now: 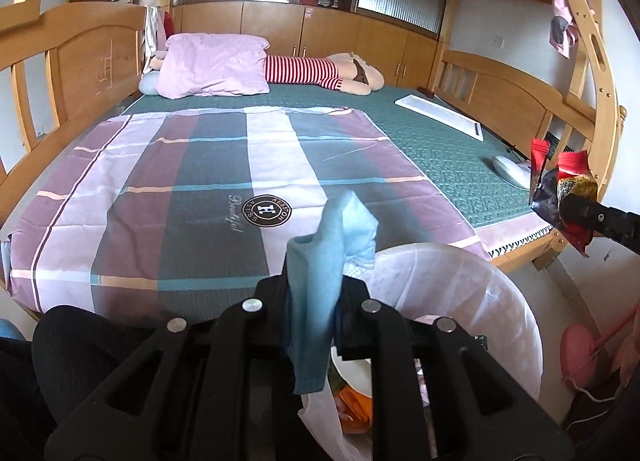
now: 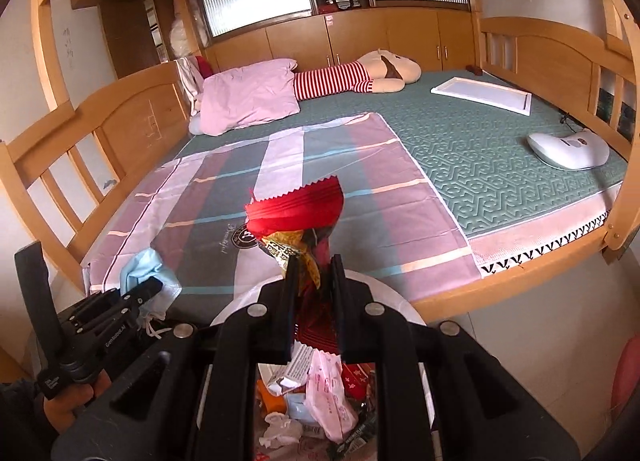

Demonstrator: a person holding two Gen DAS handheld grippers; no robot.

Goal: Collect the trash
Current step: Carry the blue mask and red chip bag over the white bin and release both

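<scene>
Wooden bunk bed point(image 1: 100, 61) ahead. Our left tongs point(image 1: 316, 281) pinch the blue mask point(image 1: 320, 281), our right tongs point(image 2: 314, 273) clamp the red wrapper point(image 2: 296, 209), both above the lined bin point(image 1: 480, 281) below them. Released off-centre, the light pieces may catch the rim and fall outside.
</scene>
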